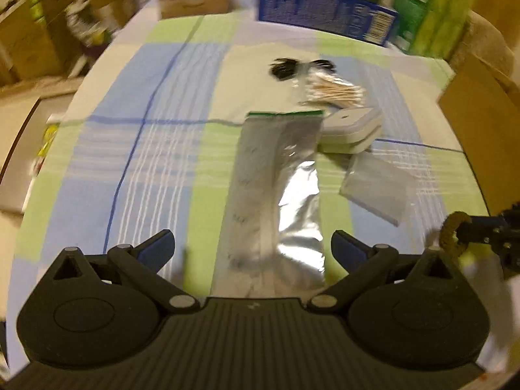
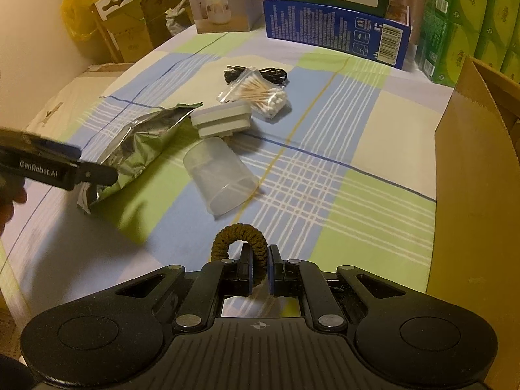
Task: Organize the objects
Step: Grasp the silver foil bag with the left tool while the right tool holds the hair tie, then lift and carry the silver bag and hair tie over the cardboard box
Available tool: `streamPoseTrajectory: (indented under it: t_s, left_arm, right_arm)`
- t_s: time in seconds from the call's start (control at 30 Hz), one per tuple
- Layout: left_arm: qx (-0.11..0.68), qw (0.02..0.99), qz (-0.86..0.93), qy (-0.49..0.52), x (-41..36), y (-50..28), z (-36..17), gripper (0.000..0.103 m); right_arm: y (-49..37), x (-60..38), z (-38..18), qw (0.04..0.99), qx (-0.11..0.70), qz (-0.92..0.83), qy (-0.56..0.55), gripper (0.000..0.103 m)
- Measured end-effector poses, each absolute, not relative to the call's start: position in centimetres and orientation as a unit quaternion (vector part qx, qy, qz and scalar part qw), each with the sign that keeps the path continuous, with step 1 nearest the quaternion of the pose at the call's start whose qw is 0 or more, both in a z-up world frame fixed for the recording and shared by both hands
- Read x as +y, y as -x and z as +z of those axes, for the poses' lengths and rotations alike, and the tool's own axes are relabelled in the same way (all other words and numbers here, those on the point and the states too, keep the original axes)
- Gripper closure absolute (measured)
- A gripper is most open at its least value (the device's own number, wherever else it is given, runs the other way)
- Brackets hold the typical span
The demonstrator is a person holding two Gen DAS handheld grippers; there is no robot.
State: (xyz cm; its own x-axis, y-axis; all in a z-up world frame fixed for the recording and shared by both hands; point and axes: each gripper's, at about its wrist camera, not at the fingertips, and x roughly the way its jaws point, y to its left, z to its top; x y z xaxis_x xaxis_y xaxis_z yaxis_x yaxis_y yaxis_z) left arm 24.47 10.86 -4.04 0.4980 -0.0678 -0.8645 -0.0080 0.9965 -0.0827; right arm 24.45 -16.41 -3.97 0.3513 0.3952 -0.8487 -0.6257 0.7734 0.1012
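Checked cloth (image 2: pixel 325 169); right claw (image 2: pixel 260 271) grips brown braided ring (image 2: pixel 239 232)

Left gripper spread wide, right gripper pinched nearly closed.

The left gripper (image 1: pixel 253 247) has its jaws far apart, the blue-padded fingertips (image 1: pixel 159 243) angled outward on either side of its own view. From the right wrist camera it reaches in from the left edge, pointing rightward and low, with part of the person's hand (image 2: pixel 13 196) visible behind it. The right gripper (image 2: pixel 260 268) points forward, its jaws drawn close together with a narrow gap, clamping a brown braided ring.
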Motion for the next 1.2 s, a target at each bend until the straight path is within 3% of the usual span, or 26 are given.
streamPoseTrajectory:
  t_s: [0.1, 0.2, 0.3, 0.4, 0.6, 0.87, 0.93, 1.2]
  left_arm:
    - [0.507, 0.860, -0.051, 0.004, 10.3, -25.9, -3.9, 0.005]
    - [0.525, 0.847, -0.078, -0.015, 9.7, -27.3, -4.4, 0.016]
    - [0.533, 0.842, -0.080, 0.000, 10.1, -28.3, -4.9, 0.021]
    - [0.538, 0.840, -0.075, 0.001, 10.3, -28.6, -5.0, 0.047]
    - [0.549, 0.832, -0.077, -0.018, 10.8, -26.6, -4.5, 0.064]
    - [0.577, 0.810, -0.099, -0.037, 12.1, -21.7, -3.6, 0.062]
    - [0.575, 0.811, -0.096, -0.047, 12.1, -21.7, -3.2, 0.044]
    - [0.583, 0.799, -0.114, -0.087, 10.2, -24.8, -4.6, 0.043]
  right_arm:
    - [-24.4, -16.6, -4.0, 0.813, 0.474, 0.313, 0.125, 0.098]
    - [-24.4, -16.8, -4.0, 0.813, 0.476, 0.312, 0.123, 0.098]
    - [-24.3, -16.8, -4.1, 0.813, 0.477, 0.312, 0.123, 0.098]
    - [-24.2, -16.9, -4.1, 0.813, 0.477, 0.312, 0.123, 0.098]
    - [-23.4, -16.9, -3.6, 0.812, 0.474, 0.317, 0.120, 0.098]
    - [-22.1, -17.4, -2.8, 0.818, 0.472, 0.312, 0.106, 0.098]
    - [-21.9, -17.5, -2.8, 0.818, 0.474, 0.309, 0.102, 0.098]
    - [-21.7, -17.6, -3.5, 0.814, 0.482, 0.308, 0.102, 0.098]
